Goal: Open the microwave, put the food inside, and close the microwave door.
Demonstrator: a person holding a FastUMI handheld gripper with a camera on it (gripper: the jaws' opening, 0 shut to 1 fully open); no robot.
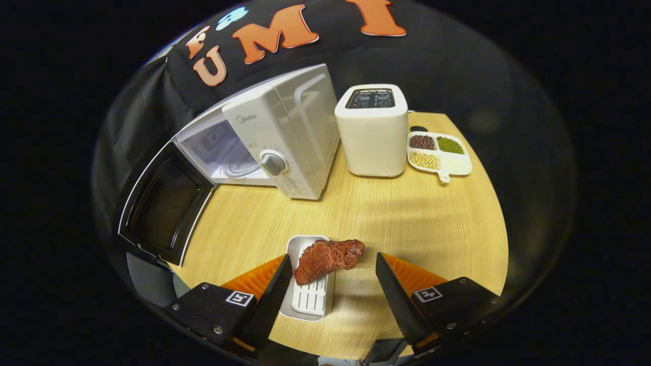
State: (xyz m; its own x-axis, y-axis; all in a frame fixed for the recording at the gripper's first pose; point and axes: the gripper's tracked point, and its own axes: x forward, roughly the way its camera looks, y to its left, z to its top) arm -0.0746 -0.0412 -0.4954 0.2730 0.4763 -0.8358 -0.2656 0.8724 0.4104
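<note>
The tabletop (407, 218), pale wood grain, takes up the middle and lower right of the frame and carries everything else. On its upper-left part stands the microwave (285, 137), a white box turned at an angle, with its round dial facing the camera. Its door (163, 203) is already swung fully out toward the left of the frame, dark inner face showing, and the lit cavity (224, 152) sits bare with the turntable ring visible inside. So the opening step looks done.

Just right of the microwave, at the top centre, stands a white toaster (374, 132), and beside it to the right lies a small divided dish (440, 152) holding three kinds of beans; neither seems part of the job.

In the lower centre lies a white slotted tray (311, 295) with the food (328, 259), a reddish-brown piece of meat, resting across its far end and overhanging toward the right. Tray and meat are well apart from the microwave.

The gripper (333, 287) shows at the bottom, its fingers spread wide, one on each side of the tray, with the left finger close against the tray's edge and the right one standing clear. Nothing is held.

As I judge it, the grasp, the carry into the cavity and the closing of the door are all left to do.
</note>
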